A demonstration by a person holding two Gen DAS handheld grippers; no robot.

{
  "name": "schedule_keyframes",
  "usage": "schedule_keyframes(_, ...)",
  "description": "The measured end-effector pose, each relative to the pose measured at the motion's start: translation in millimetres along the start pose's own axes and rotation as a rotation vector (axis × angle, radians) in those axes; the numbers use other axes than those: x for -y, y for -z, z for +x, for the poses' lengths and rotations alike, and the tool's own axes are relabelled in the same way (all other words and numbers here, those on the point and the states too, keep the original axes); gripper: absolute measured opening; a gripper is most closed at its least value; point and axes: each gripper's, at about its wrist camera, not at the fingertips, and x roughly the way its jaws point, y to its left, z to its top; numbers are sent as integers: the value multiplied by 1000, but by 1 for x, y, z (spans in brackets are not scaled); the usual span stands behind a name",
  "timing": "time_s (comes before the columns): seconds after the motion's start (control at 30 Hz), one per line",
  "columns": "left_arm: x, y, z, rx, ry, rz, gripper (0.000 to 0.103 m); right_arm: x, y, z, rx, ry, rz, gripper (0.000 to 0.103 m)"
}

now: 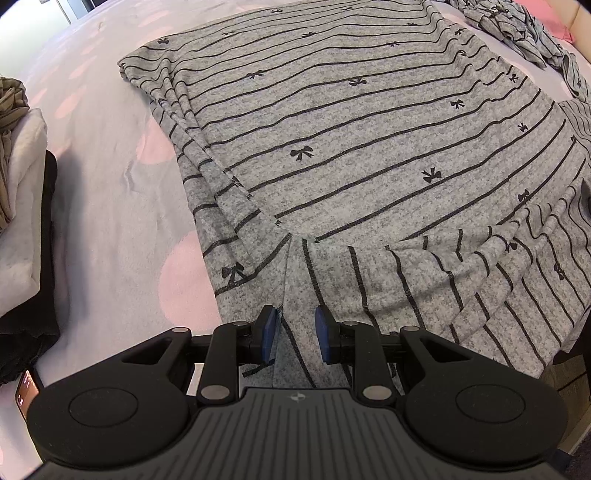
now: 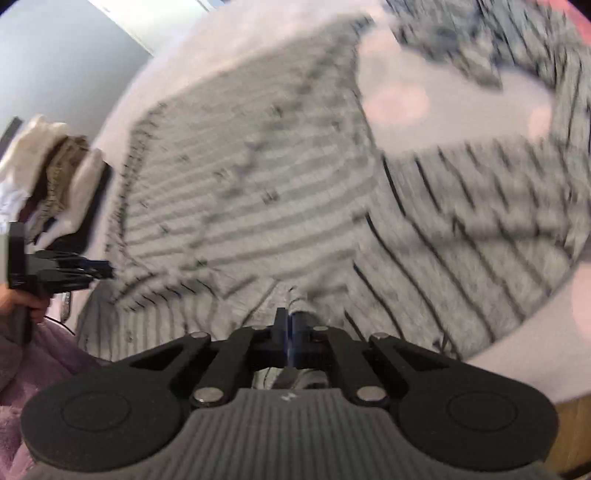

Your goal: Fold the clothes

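Note:
A grey striped garment with small black bows [image 1: 332,129] lies spread on the bed, its left side folded in and a sleeve lying across the near part. My left gripper [image 1: 295,325] is open, its blue pads on either side of a strip of the garment's near edge. In the blurred right wrist view the same garment [image 2: 258,184] fills the middle. My right gripper [image 2: 291,317] is shut on a pinch of the grey fabric at the near edge. The left gripper [image 2: 96,269] shows at the far left of that view.
The bed sheet [image 1: 110,184] is pale with pink dots. A pile of folded white, olive and black clothes [image 1: 22,184] sits at the left. Another crumpled striped garment [image 1: 517,29] lies at the far right. A phone [image 1: 27,391] lies at the near left.

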Motion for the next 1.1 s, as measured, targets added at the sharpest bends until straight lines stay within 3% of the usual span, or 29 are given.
schedule_keyframes(0.13, -3, -2, 3, -2, 5, -9, 22, -14, -3, -38, 10, -27, -132, 2)
schedule_keyframes(0.23, -3, -4, 6, -5, 3, -10, 22, -24, 2, -50, -80, 50, -269, 2)
schedule_keyframes(0.4, 1, -2, 4, -8, -6, -8, 22, -24, 19, -25, -243, 178, -356, 2)
schedule_keyframes(0.63, 2, 2, 2, -4, -6, -9, 22, -30, 44, 15, -375, 227, -480, 2)
schedule_keyframes(0.9, -2, 0, 6, -8, -15, 1, 22, -24, 34, -18, -286, 232, -445, 16)
schedule_keyframes(1.0, -3, 0, 7, -9, -18, 5, 22, -33, 32, -27, -238, 255, -526, 31)
schedule_keyframes(1.1, -5, 0, 8, -10, -20, 6, 22, -46, 28, -26, -222, 267, -654, 33)
